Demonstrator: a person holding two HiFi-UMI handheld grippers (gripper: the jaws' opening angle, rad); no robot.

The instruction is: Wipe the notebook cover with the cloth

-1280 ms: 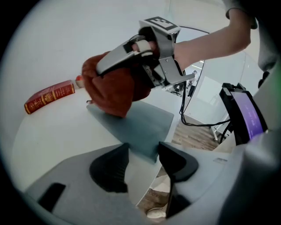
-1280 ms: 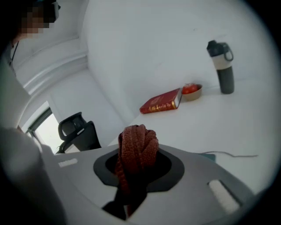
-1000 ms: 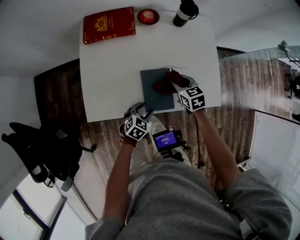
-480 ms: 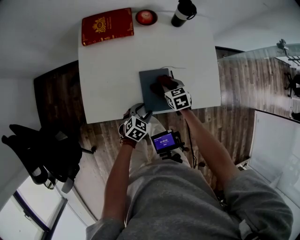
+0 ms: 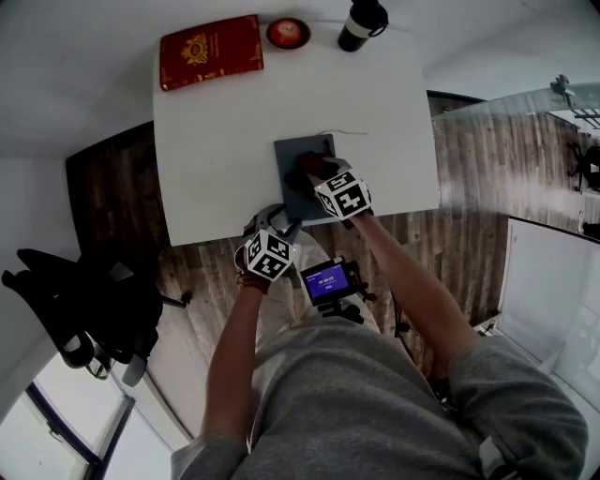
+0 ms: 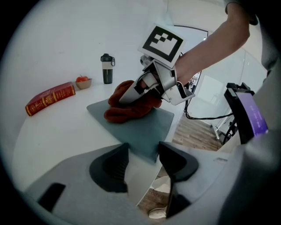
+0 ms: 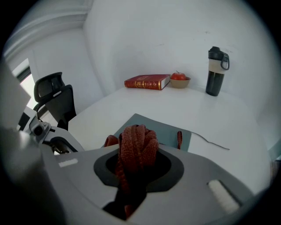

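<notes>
Right gripper is clenched on a bunched rust-red cloth. The cloth fills the gap between the jaws and sticks out in front. In the head view the cloth is pressed down on the grey notebook, around the middle of the cover and toward its right side. The left gripper view shows the same thing, with the wad resting on the cover and the right gripper angled down onto it from the right.

The notebook lies flat and closed on the white desk, close to the front edge and right of centre. A thin cord lies on the desk at the notebook's far right corner.

Left gripper is released, jaws apart and holding nothing. It sits at the desk's front edge, just beside the notebook's near left corner, and only that corner and the desk edge show between the jaws. Cannot tell if it touches the desk.

Along the back of the desk, well apart from the notebook, are a red book at left, a small bowl with a red fruit in it next, and a dark bottle upright at right. A black office chair stands on the floor left of the desk. A small device with a lit screen sits in front of the person's chest.
</notes>
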